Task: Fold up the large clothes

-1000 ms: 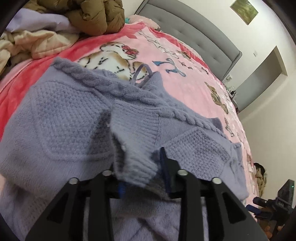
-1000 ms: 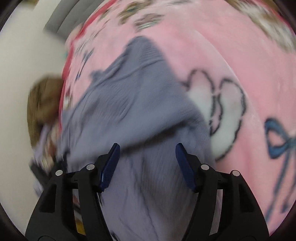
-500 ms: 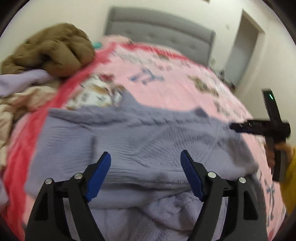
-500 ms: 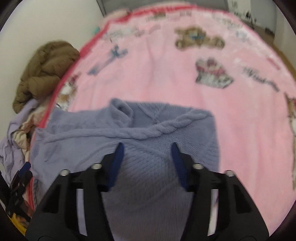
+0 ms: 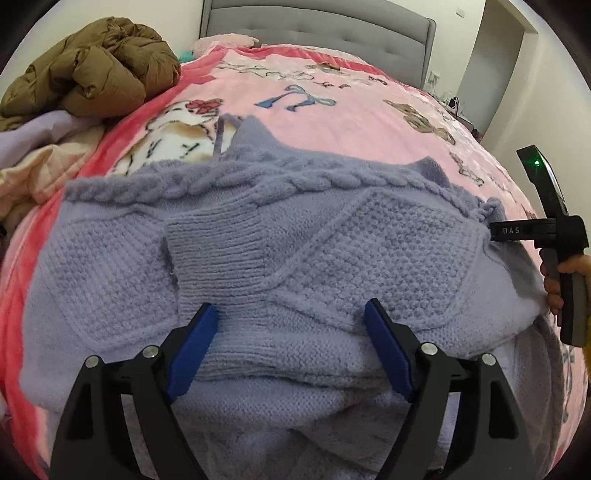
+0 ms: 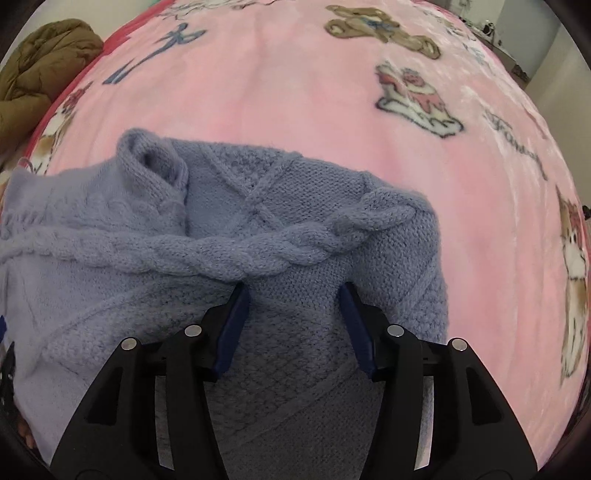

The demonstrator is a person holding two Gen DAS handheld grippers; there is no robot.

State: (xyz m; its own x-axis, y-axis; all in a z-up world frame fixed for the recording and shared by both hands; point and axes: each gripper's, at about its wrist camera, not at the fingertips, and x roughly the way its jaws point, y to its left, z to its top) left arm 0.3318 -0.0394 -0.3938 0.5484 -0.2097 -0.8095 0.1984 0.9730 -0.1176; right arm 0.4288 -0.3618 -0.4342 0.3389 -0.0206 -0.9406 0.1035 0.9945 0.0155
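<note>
A lavender cable-knit sweater [image 5: 280,251] lies partly folded on the pink patterned bed cover, one ribbed sleeve cuff [image 5: 218,243] laid across its middle. My left gripper [image 5: 291,321] is open and empty, just above the sweater's near folded edge. The sweater also fills the right wrist view [image 6: 229,236], collar [image 6: 151,155] at the upper left. My right gripper [image 6: 295,299] is open and empty over the sweater's right part. The right gripper also shows in the left wrist view [image 5: 546,236], at the sweater's right edge.
A brown puffer jacket [image 5: 96,66] and other clothes [image 5: 40,147] are piled at the bed's left. A grey headboard [image 5: 317,26] stands at the far end. The pink bed cover [image 6: 295,85] stretches beyond the sweater. A doorway [image 5: 495,55] is at the right.
My left gripper let go of the sleeve cuff, which now lies across the sweater, and opened wide. My right gripper swung round to face the sweater's right part, still open.
</note>
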